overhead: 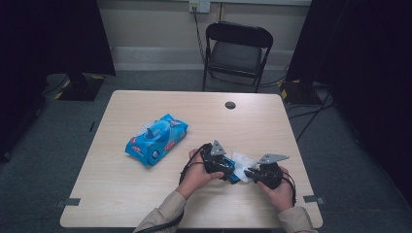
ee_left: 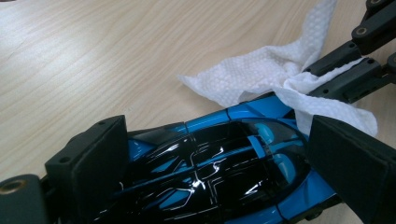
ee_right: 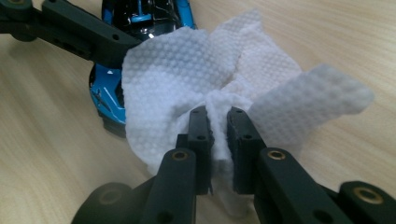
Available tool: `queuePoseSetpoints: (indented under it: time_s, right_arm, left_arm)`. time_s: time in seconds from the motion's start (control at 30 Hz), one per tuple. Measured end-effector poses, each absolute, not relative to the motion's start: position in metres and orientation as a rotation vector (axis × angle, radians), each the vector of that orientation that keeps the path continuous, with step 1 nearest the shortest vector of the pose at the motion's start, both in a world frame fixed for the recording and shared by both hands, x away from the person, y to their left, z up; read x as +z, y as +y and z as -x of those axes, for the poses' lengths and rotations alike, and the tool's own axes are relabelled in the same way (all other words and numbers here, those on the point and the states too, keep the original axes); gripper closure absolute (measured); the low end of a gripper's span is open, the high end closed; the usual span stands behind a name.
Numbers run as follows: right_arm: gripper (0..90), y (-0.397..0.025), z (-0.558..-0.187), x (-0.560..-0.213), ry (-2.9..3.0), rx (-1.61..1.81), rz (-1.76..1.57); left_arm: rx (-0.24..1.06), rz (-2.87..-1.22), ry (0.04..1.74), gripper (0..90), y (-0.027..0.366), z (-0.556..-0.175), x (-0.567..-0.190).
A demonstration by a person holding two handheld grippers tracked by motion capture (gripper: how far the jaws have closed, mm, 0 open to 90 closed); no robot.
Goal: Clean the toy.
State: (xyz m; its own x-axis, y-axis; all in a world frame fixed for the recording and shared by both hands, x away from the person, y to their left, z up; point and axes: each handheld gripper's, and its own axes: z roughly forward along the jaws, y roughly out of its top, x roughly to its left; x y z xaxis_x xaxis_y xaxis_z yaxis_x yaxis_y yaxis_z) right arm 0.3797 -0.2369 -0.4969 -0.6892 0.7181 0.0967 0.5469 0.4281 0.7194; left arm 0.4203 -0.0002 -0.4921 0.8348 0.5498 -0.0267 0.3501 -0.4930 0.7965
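A blue and black toy car (ee_left: 219,172) lies lengthwise between the jaws of my left gripper (ee_left: 219,163), which is shut on its sides. In the high view the car (overhead: 232,175) peeks out between the two grippers near the table's front edge. My right gripper (ee_right: 218,116) is shut on a bunched white wet wipe (ee_right: 187,79), and the wipe (ee_left: 261,74) rests against the car's front end. From above, the left gripper (overhead: 228,171) and right gripper (overhead: 248,173) nearly meet, with the wipe (overhead: 243,159) between them.
A blue wet-wipe pack (overhead: 157,139) lies left of centre on the wooden table (overhead: 145,189), its lid flipped up. A black folding chair (overhead: 236,53) stands beyond the far edge. A small round grommet (overhead: 230,105) sits near the far edge.
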Motion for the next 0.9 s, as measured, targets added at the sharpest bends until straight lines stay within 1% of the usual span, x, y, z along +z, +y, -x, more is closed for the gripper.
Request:
queuePoseSetpoints:
  time_s: [0.2,0.3,0.43,0.47,0.6,0.9]
  right_arm:
    - [84.7,-0.236,-0.376,-0.496,2.494,1.123,-1.110]
    - [85.4,-0.237,-0.373,-0.495,2.518,1.131,-1.115]
    - [85.6,-0.236,-0.368,-0.494,2.548,1.133,-1.102]
    - [85.7,-0.236,-0.367,-0.494,2.554,1.134,-1.098]
    - [85.7,-0.231,-0.363,-0.493,2.575,1.126,-1.090]
    - [86.1,-0.225,-0.359,-0.493,2.613,1.138,-1.074]
  left_arm:
    - [0.295,-2.146,0.649,6.3,-0.003,-0.419,-0.491]
    - [0.286,-2.137,0.660,9.0,-0.001,-0.420,-0.491]
    - [0.268,-2.097,0.689,15.7,0.004,-0.422,-0.491]
    - [0.271,-2.095,0.684,16.3,0.004,-0.422,-0.491]
    - [0.285,-2.099,0.708,15.9,0.001,-0.420,-0.490]
    - [0.281,-2.115,0.693,14.7,0.001,-0.421,-0.490]
